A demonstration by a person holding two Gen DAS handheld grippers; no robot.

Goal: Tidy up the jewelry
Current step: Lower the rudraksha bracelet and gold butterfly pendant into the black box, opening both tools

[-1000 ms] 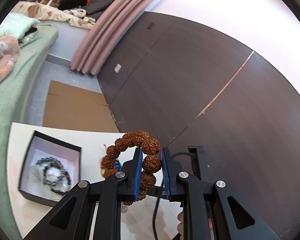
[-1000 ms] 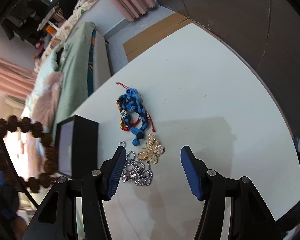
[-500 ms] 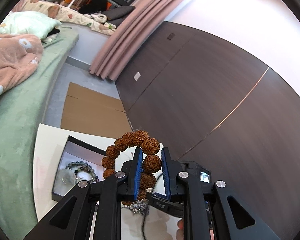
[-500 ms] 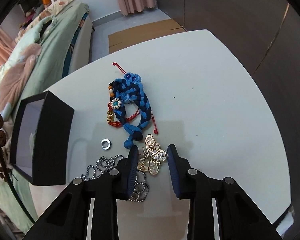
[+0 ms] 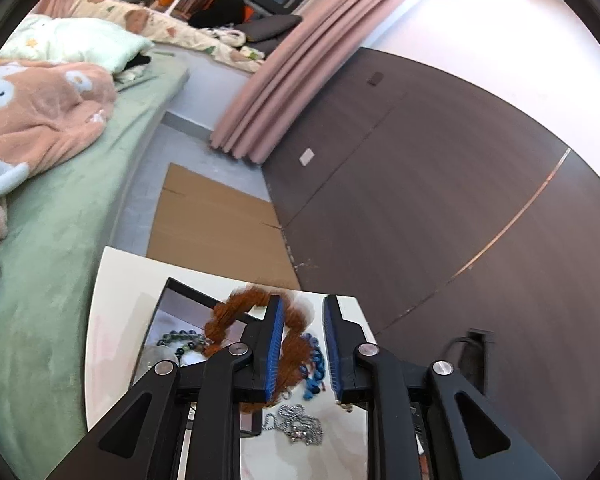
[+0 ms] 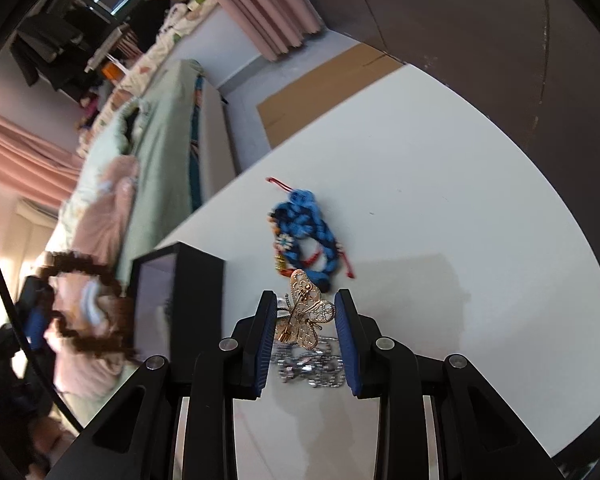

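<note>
My left gripper (image 5: pixel 302 344) is open; the brown bead bracelet (image 5: pixel 256 320) is blurred, falling out of its jaws over the black jewelry box (image 5: pixel 188 320), which holds dark bead bracelets (image 5: pixel 180 340). My right gripper (image 6: pixel 305 326) is shut on the gold butterfly brooch (image 6: pixel 306 314) and holds it above the silver chain (image 6: pixel 312 364). The blue braided bracelet (image 6: pixel 306 232) lies on the white table (image 6: pixel 440 220) beyond. In the right wrist view the brown bracelet (image 6: pixel 88 308) is blurred at left beside the box (image 6: pixel 198 292).
A green bed with a pink blanket (image 5: pixel 40 120) runs along the table's left side. Cardboard (image 5: pixel 212 220) lies on the floor past the table's far edge. A dark wood wall (image 5: pixel 440 200) stands to the right. A black cable (image 6: pixel 4 288) hangs at left.
My left gripper has opened and let go of the brown bracelet, which drops toward the box. My right gripper has closed on the butterfly brooch and lifted it off the table.
</note>
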